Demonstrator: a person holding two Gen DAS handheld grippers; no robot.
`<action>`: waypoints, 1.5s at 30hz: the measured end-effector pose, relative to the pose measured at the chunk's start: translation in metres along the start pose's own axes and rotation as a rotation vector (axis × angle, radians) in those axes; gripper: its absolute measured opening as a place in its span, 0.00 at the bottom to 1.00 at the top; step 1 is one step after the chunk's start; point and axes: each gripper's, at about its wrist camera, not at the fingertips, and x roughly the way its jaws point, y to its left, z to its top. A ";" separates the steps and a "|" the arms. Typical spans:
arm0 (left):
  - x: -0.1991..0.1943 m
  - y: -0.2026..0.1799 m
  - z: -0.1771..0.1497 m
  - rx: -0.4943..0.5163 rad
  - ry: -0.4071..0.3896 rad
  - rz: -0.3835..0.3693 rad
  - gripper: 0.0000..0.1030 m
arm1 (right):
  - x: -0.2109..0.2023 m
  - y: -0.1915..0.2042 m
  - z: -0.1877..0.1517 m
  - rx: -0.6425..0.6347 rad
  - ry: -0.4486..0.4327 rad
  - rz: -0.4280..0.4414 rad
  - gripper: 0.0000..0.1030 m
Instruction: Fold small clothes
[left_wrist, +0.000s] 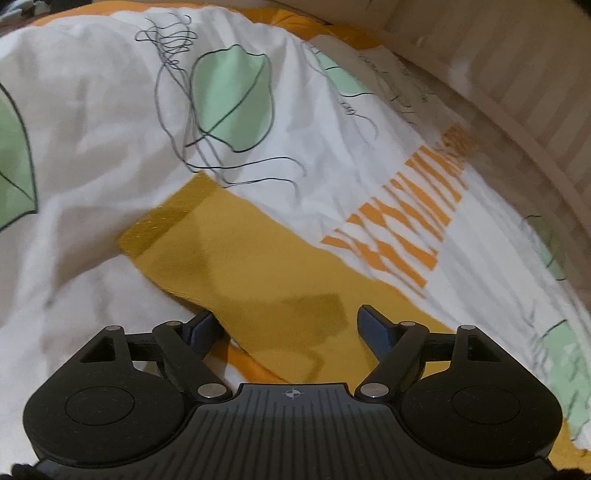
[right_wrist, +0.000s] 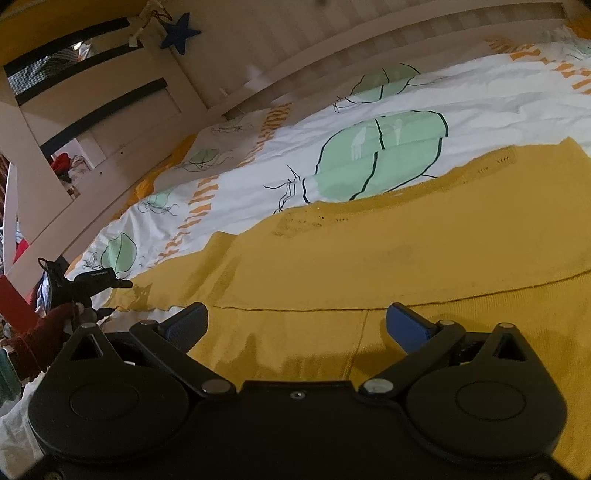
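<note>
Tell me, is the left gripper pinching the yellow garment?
No. The left gripper is open, its fingers apart over the yellow garment.

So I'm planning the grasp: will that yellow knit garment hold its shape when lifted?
Probably not. The yellow garment lies flat and wrinkled on the duvet, so it should droop. Its sleeve would likely dangle. The knit looks grippy, not slippery.

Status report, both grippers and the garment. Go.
Left hand-held gripper open over sleeve. Right hand-held gripper open over yellow sweater, flat on duvet. Nothing in the way.
</note>
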 end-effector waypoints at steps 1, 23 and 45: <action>-0.001 -0.001 0.000 0.000 -0.005 -0.001 0.59 | -0.001 0.000 0.000 0.002 -0.002 -0.002 1.00; -0.089 -0.149 -0.021 0.287 -0.124 -0.146 0.06 | -0.018 -0.016 0.020 0.051 -0.042 -0.088 1.00; -0.126 -0.326 -0.152 0.504 -0.044 -0.454 0.06 | -0.043 -0.057 0.048 0.169 -0.070 -0.208 1.00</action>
